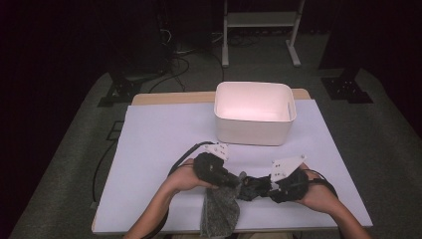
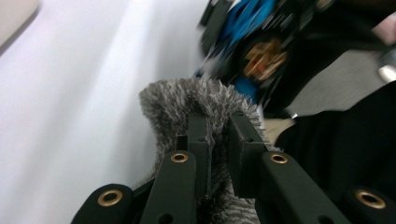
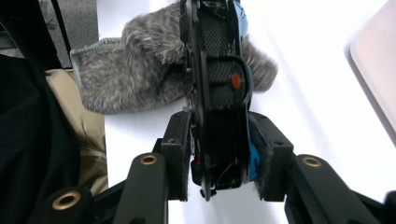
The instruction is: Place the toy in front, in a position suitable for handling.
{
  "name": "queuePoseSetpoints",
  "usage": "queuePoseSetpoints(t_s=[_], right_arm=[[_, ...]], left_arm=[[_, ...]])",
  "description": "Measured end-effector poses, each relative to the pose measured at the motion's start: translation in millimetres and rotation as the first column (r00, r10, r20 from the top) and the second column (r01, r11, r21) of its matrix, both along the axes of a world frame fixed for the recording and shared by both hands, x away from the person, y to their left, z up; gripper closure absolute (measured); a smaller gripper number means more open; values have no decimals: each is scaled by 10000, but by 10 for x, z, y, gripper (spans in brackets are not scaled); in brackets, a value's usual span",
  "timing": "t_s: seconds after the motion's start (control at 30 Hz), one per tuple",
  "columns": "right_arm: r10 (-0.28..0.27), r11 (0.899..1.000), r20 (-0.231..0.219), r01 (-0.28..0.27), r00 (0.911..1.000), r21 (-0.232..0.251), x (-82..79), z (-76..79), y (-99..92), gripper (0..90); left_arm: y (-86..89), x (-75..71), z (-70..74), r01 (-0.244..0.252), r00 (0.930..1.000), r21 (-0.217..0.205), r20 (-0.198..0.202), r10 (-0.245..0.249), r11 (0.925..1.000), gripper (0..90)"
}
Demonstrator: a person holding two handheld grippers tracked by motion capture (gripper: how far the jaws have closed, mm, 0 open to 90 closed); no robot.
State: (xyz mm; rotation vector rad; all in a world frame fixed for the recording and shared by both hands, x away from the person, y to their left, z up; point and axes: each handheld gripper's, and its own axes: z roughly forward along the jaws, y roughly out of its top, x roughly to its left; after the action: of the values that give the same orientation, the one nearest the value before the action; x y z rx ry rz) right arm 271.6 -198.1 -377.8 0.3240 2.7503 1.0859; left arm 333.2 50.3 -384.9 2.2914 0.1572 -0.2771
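Two grippers meet over a grey furry pouch and a black shoe at the near edge of the table.

From the high view, we see the left gripper (image 1: 234, 181) and right gripper (image 1: 259, 188) close together over the white table cover (image 1: 159, 149), the grey furry pouch (image 1: 220, 211) hanging past the near edge and a white bin (image 1: 255, 113) farther back. In the left gripper view, our left gripper (image 2: 219, 135) has its jaws clenched on the fuzzy rim of the pouch (image 2: 187, 100), with the blurred black-and-blue shoe (image 2: 254, 51) just beyond. In the right gripper view, our right gripper (image 3: 219, 151) stands with its jaws on both sides of the shoe (image 3: 219, 79); we cannot tell whether the pads press on it. The shoe's far end lies in the pouch (image 3: 135, 74).
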Motion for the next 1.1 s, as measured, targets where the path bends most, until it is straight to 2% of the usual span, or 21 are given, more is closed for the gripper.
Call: queuePoseSetpoints(t_s=[0.03,0.1,0.23,0.3,0.4,0.53,0.63,0.8,0.93,1.1], right_arm=[[-44,10000,-33,44,10000,-30,-5,-7,-15,604],[-123,9999,-122,122,9998,-113,-18,-34,-61,600],[-264,9994,-188,260,9995,-217,-40,-87,-141,583],[-366,9992,-285,361,9989,-190,-54,-119,-181,577],[-542,9985,-456,546,9975,71,-66,-164,-240,578],[-714,9961,-735,749,9947,456,-40,-199,-293,598],[-1115,9910,-916,1176,9895,636,16,-230,-347,611],[-1031,9909,-1002,1110,9896,765,37,-263,-386,608],[-981,9932,-964,1036,9905,536,31,-257,-392,608],[-903,9932,-845,960,9923,657,19,-213,-430,617]], left_arm=[[-12,3,-22,47,9999,-89,-88,-48,9999,808],[-37,-3,-45,68,9999,29,-78,-68,10000,808],[-98,-11,-97,161,9999,448,8,-162,9989,804],[-125,-19,-112,204,9998,372,-51,-203,9991,801],[-146,-22,-83,220,9997,389,80,-223,9990,801],[-131,-20,-11,339,9994,-153,-84,-340,9993,802],[-157,-19,5,388,9992,-49,29,-388,9992,802],[-196,33,7,264,9996,13,35,-264,9997,806],[-215,18,5,530,9986,127,-58,-529,9985,806],[-225,16,-4,569,9984,144,-85,-567,9983,805]])
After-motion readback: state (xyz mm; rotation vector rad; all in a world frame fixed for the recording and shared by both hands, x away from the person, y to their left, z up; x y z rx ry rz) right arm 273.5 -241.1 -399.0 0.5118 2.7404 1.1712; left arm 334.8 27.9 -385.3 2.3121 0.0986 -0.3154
